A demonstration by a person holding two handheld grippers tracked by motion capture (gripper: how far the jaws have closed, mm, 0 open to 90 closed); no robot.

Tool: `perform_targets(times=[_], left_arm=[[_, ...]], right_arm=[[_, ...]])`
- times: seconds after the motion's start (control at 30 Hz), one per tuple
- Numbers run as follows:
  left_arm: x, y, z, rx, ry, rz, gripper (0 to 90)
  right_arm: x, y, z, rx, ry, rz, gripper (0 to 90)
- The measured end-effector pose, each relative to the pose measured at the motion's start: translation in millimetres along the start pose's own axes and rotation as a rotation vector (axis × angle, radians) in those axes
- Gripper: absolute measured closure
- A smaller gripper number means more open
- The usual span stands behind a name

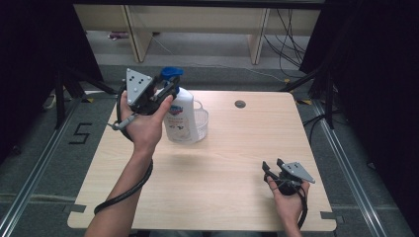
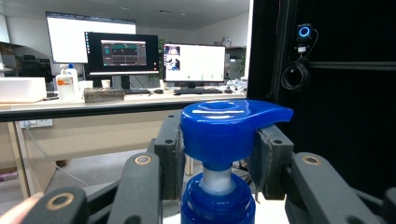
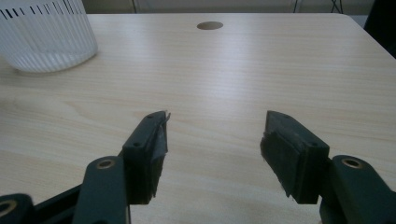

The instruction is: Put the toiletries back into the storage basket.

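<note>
Upright still-life: pump bottle [image 1: 181,118], spout [image 2: 271,113] toward left tool's [image 1: 167,90] right, pinched there; right tool [image 3: 212,140] spread.

The high view looks forward and down over the whole pale wooden desk [image 1: 222,163]. The left gripper view sits close behind a blue plastic pump head [image 2: 224,126], facing level toward distant monitors. The right gripper view skims low across the desk, sharing its round grommet hole [image 3: 209,25] with the high view.
</note>
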State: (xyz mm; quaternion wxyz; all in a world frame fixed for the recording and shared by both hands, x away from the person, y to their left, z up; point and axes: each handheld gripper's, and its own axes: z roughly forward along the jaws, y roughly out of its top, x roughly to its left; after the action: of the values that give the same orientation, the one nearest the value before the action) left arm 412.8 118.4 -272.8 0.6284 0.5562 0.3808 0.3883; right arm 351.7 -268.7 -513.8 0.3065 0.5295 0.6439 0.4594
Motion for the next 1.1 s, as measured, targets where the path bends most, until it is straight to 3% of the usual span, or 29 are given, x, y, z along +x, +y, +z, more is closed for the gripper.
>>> perform_targets(times=[0.57, 0.6, 0.73, 0.77, 0.83, 0.87, 0.9, 0.97, 1.07, 1.1], left_arm=[[3.7, 2.8, 9.4, 0.004, 0.007, -0.01, 59.9], [4.1, 3.0, 10.3, 0.005, 0.007, -0.009, 59.9], [3.5, 2.5, 11.2, 0.018, 0.025, -0.034, 59.9], [3.6, 2.5, 11.9, 0.017, 0.025, -0.034, 59.8], [4.0, 2.3, 13.0, 0.019, 0.025, -0.033, 59.8], [4.3, 2.3, 13.5, 0.02, 0.026, -0.033, 59.8], [4.6, 2.2, 13.9, 0.021, 0.026, -0.035, 59.9], [4.9, 2.1, 15.0, 0.02, 0.028, -0.036, 59.9], [5.4, 2.3, 16.5, 0.021, 0.029, -0.033, 59.9], [5.4, 2.5, 17.1, 0.02, 0.029, -0.033, 59.9]], right_arm=[[0.5, 0.2, -1.2, 0.005, -0.023, -0.005, 40.6], [3.6, -0.2, -1.9, 0.017, -0.021, 0.038, 40.6], [3.6, 0.1, -2.6, 0.026, -0.02, 0.037, 40.7], [0.4, 0.6, -2.3, 0.018, -0.023, -0.007, 40.7], [0.6, 0.2, -1.3, 0.006, -0.024, -0.005, 40.7], [3.5, -0.2, -1.8, 0.016, -0.021, 0.035, 40.6], [3.5, -0.2, -1.8, 0.017, -0.021, 0.036, 40.6], [2.1, -0.1, -1.5, 0.011, -0.023, 0.017, 40.6], [3.6, -0.2, -1.8, 0.018, -0.021, 0.036, 40.6], [1.3, 0.1, -0.8, 0.007, -0.014, 0.007, 40.6]])
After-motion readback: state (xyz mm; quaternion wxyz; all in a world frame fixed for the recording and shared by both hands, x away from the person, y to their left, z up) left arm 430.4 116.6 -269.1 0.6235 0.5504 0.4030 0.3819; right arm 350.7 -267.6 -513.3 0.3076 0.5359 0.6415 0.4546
